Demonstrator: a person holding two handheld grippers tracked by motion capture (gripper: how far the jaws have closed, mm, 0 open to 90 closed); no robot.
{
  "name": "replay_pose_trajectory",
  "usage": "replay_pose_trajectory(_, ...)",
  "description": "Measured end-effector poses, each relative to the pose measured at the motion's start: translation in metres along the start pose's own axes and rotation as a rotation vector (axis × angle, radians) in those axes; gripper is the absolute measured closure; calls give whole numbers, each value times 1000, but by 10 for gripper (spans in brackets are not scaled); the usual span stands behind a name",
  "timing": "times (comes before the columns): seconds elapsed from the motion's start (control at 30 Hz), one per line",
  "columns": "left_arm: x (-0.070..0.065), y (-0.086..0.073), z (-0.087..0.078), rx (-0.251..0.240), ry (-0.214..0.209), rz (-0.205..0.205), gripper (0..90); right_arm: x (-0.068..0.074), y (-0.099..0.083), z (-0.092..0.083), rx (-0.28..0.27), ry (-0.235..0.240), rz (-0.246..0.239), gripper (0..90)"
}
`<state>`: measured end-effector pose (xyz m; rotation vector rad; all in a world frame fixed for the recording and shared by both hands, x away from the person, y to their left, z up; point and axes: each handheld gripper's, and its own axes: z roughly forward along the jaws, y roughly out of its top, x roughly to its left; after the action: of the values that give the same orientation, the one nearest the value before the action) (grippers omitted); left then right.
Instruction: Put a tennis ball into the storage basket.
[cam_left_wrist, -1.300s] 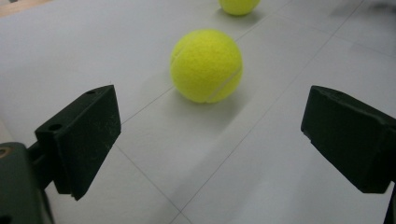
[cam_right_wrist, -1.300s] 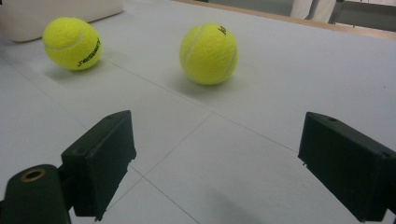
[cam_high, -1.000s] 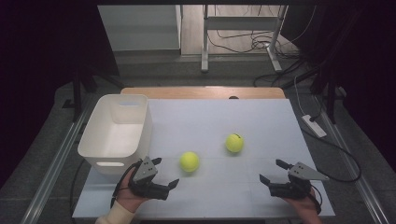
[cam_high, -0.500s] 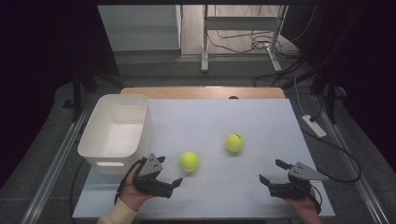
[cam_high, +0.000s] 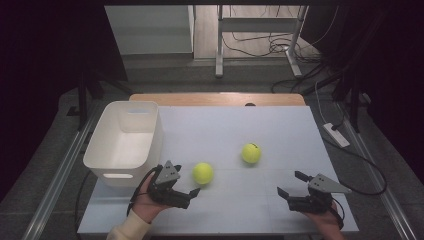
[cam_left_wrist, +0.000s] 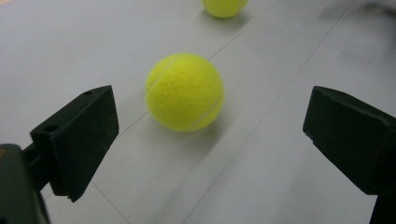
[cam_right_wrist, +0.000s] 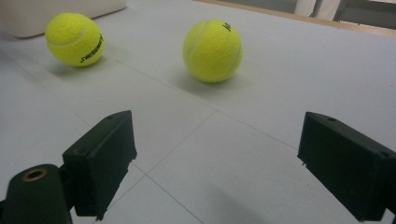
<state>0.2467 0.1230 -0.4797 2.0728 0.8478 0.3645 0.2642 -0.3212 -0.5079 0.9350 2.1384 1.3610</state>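
Observation:
Two yellow tennis balls lie on the pale table (cam_high: 280, 125). The nearer ball (cam_high: 203, 173) rests just ahead of my left gripper (cam_high: 187, 182), whose jaws stand wide apart. In the left gripper view this ball (cam_left_wrist: 184, 92) sits slightly beyond the open left gripper (cam_left_wrist: 212, 133), a little left of centre, untouched. The other ball (cam_high: 251, 153) lies farther right, and its lower edge (cam_left_wrist: 224, 5) peeks in at the top. My right gripper (cam_high: 291, 183) is open at the front right. Beyond the empty right gripper (cam_right_wrist: 215, 140) I see both balls (cam_right_wrist: 74, 38) (cam_right_wrist: 213, 50).
A white plastic bin (cam_high: 100, 162), empty as far as I see, stands at the table's left side, beside my left hand. A wooden strip (cam_high: 215, 98) runs along the far edge. Cables and a power strip (cam_high: 336, 135) lie on the floor to the right.
My left gripper has crept forward and right toward the nearer ball. The balls and my right gripper have stayed put.

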Motion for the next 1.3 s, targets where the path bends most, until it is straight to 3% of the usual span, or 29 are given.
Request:
replay_pose_trajectory(0.37,-2,11,12,28,-13,15,41,0,0,0,0,0,-1,109)
replay_pose_trajectory(1.3,5,32,47,124,-36,-18,24,1,0,1,8,0,-5,110)
